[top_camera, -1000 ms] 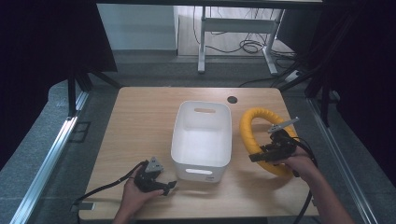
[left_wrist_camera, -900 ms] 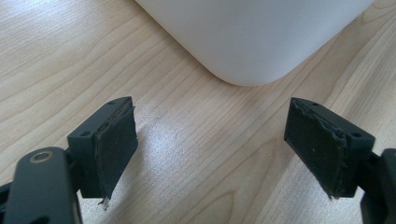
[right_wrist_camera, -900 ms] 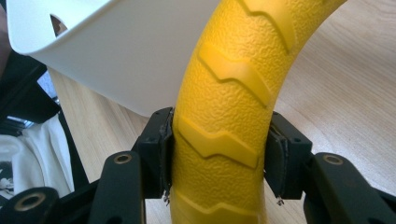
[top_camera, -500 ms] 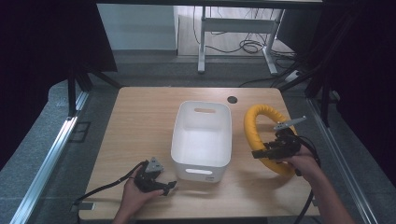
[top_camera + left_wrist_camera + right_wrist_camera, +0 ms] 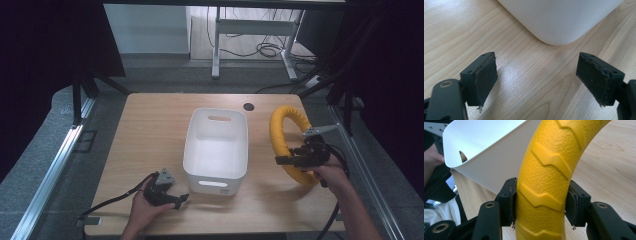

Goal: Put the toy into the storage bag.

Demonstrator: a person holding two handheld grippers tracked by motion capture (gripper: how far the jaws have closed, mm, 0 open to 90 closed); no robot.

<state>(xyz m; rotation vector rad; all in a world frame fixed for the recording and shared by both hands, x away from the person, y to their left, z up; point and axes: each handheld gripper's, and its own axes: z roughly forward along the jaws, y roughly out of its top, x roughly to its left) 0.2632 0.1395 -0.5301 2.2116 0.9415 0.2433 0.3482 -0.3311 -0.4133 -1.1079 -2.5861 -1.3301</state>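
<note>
Yellow ribbed rubber ring stands tilted off the wooden table right of the white plastic bin, clamped in the right gripper, while the left gripper rests released at the bin's near-left corner.

Even overhead light on the wooden table; dark surroundings beyond it. High view soft; gripper views sharp, with sheen beside the white bin.
</note>
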